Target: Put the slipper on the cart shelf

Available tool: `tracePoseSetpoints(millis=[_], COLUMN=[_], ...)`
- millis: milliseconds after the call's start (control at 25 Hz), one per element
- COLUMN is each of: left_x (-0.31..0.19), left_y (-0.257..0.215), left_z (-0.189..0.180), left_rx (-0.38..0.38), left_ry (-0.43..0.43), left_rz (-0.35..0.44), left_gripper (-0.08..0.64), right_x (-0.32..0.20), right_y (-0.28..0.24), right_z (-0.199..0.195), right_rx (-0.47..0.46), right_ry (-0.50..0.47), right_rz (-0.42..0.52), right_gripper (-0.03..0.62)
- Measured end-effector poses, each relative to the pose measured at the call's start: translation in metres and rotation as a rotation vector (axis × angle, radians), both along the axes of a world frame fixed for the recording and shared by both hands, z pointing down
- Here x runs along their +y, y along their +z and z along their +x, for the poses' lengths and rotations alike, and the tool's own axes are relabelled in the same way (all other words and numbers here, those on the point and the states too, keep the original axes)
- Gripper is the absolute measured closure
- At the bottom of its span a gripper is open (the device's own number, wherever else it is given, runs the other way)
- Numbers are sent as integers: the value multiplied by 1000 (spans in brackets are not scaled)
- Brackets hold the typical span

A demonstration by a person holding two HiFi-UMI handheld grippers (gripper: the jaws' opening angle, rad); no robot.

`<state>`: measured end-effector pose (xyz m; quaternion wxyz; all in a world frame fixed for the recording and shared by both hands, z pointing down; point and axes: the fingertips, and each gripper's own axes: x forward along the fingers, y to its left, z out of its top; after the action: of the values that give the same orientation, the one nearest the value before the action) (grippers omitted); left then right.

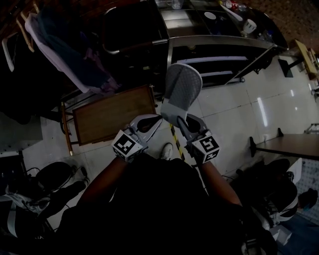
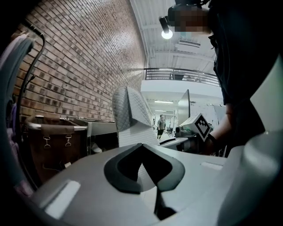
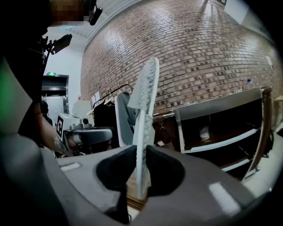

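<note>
A grey quilted slipper stands upright in the air, sole edge-on in the right gripper view. My right gripper is shut on its heel end, and the dark pads press on both sides of the sole. My left gripper hangs just left of the slipper, and its jaws meet at the tips with nothing between them. Seen from that gripper, the slipper rises just beyond its jaws. The metal cart stands ahead, its open shelves dark inside.
A brown wooden stool sits on the tiled floor to the left, below a clothes rack with hanging garments. Bottles and dishes lie on the cart top. A low table stands at the right. A small pale object rests on a cart shelf.
</note>
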<state>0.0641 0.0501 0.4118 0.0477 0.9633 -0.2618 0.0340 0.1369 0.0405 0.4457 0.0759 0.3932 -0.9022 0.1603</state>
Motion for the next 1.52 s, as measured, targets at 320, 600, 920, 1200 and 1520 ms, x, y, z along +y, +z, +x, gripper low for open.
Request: tracePoseSetpoints(millis=[320,600,920,1200,1520], left_x=[-16,-57,-106,-134,-186], left_y=[4,13,15,21,32], left_z=[39,45,54,67,93], left_rx=[-26,-10,31,31,-5], left_ry=[42,119,234,249,157], left_rz=[-4,-17,-34,-39,-54], left_gripper=[557,557,557,557,557], right_x=[-15,-45,-80,-105,-164], right_y=[15,36,65,100,154], right_z=[47,57,67,82,102], right_rx=[-15,2,49,40,-9], right_ry=[45,135,256,269,159], right_rz=[-64,-121,-190,-278,-431], right_gripper=[531,531,531,531,531])
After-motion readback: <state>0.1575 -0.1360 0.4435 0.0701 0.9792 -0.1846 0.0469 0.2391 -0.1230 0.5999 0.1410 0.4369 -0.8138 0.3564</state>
